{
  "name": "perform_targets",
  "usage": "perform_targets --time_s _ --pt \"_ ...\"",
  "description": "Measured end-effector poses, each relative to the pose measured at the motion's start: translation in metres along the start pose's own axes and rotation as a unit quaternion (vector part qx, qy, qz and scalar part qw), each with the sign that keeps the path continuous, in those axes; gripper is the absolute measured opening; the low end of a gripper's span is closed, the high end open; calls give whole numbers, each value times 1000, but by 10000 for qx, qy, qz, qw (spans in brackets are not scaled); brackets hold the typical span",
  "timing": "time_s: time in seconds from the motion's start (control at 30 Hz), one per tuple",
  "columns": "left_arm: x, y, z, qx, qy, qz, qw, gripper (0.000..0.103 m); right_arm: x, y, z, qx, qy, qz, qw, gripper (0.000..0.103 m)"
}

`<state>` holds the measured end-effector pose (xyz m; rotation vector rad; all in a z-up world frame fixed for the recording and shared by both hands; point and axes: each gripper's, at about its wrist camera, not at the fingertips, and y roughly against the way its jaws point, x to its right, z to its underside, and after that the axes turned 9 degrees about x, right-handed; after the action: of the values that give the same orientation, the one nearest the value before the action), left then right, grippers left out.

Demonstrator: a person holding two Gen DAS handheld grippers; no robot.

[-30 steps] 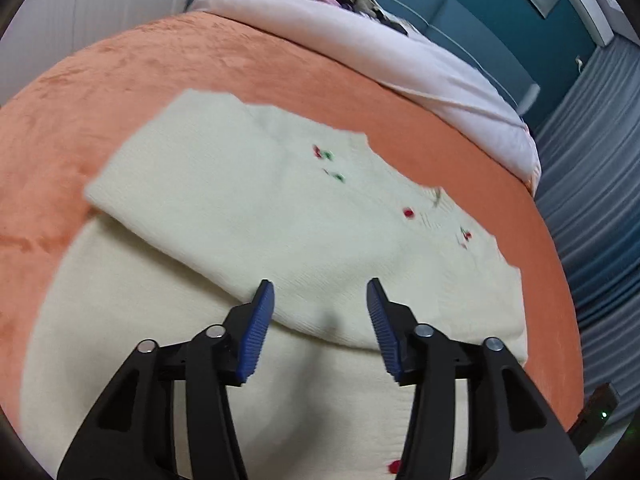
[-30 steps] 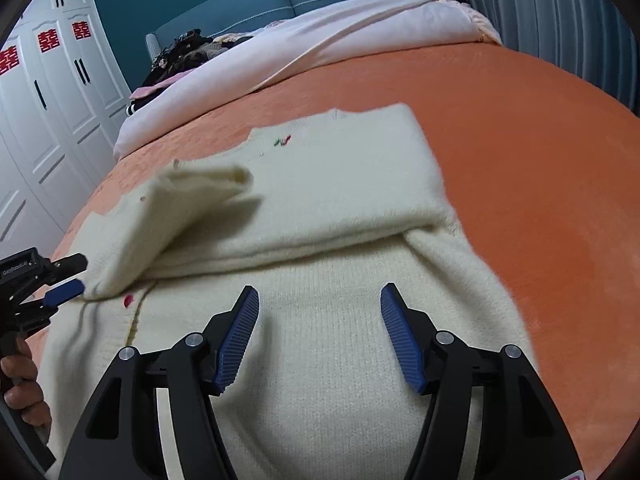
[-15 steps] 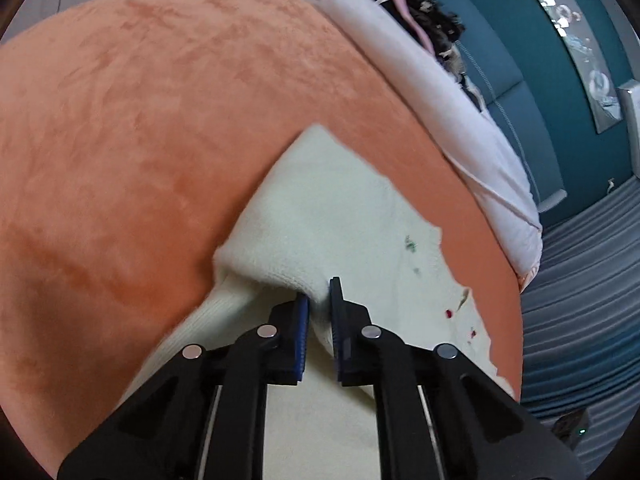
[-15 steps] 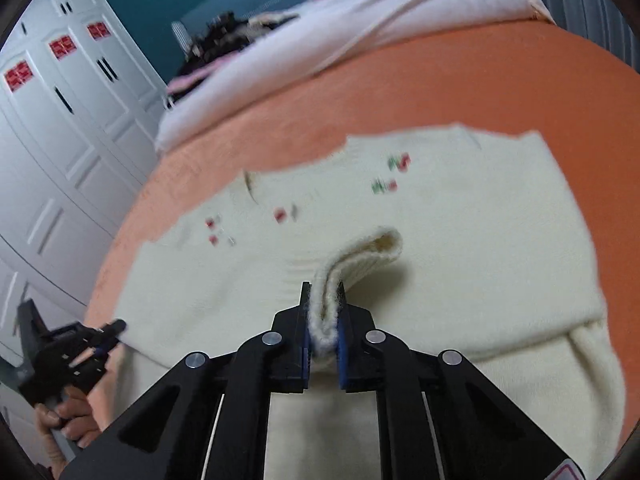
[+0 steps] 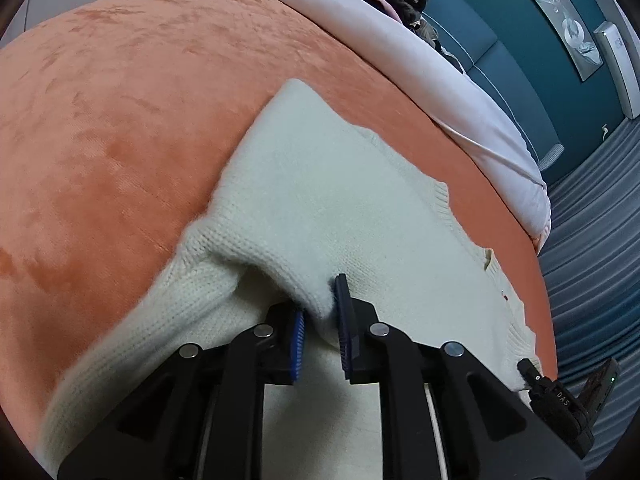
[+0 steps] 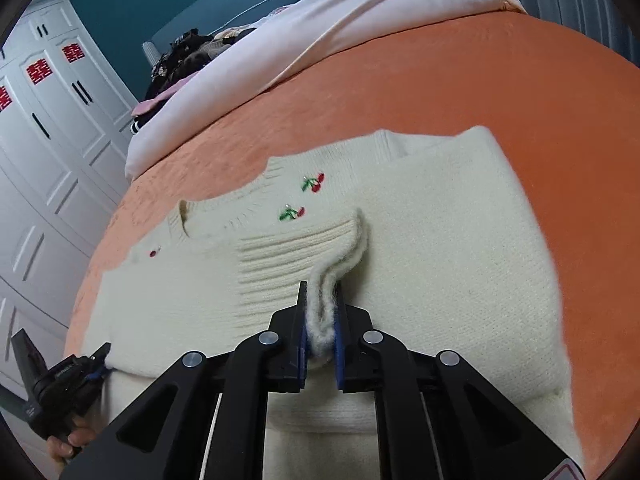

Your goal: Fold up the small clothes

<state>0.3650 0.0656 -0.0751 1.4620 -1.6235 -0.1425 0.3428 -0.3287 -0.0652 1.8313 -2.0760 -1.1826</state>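
Note:
A cream knit sweater [image 6: 440, 240] with small cherry embroidery lies spread on the orange bed cover [image 6: 520, 80]. My right gripper [image 6: 322, 292] is shut on a ribbed edge of the sweater, lifted into a fold over the body. My left gripper [image 5: 320, 300] pinches a fold at the left side of the sweater [image 5: 340, 184]; its jaws are opening slightly, with the knit still pressed between the pads. In the right wrist view the left gripper [image 6: 102, 354] shows at the lower left, held by a hand. The right gripper [image 5: 528, 370] shows at the lower right of the left wrist view.
A pale pink duvet [image 6: 320, 32] lies bunched along the far side of the bed, with a pile of dark clothes [image 6: 184, 56] behind it. White wardrobe doors [image 6: 40, 140] stand at the left. Grey curtains [image 5: 592, 220] hang beyond the bed's right edge.
Both grippers went from open above the sweater to shut on folds of it. The right one has carried its ribbed edge across the sweater; the left has sunk to the sweater's left side.

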Motion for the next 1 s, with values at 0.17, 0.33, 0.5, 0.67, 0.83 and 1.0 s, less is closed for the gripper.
perform_targets --time_s 0.17,0.33,0.5,0.67,0.83,1.0 --pt "5 2 3 198 -381 -96 9990 16 -4 -9 9 -128 340 276 9990 10" --pt "6 -2 4 288 -441 -110 9986 16 -33 44 -2 800 441 427 9949 23" --pt "9 -3 4 309 -553 -202 9978 16 -66 3 5 175 1148 380 9925 21" --pt "14 -3 4 305 -688 -310 9967 17 -46 8 20 -139 789 403 9960 19" --pt "30 0 7 330 -1213 -817 9887 23 -30 86 36 194 585 279 9977 30" --pt "46 15 12 361 -1733 -1589 9713 48 3 150 71 77 403 524 9978 38"
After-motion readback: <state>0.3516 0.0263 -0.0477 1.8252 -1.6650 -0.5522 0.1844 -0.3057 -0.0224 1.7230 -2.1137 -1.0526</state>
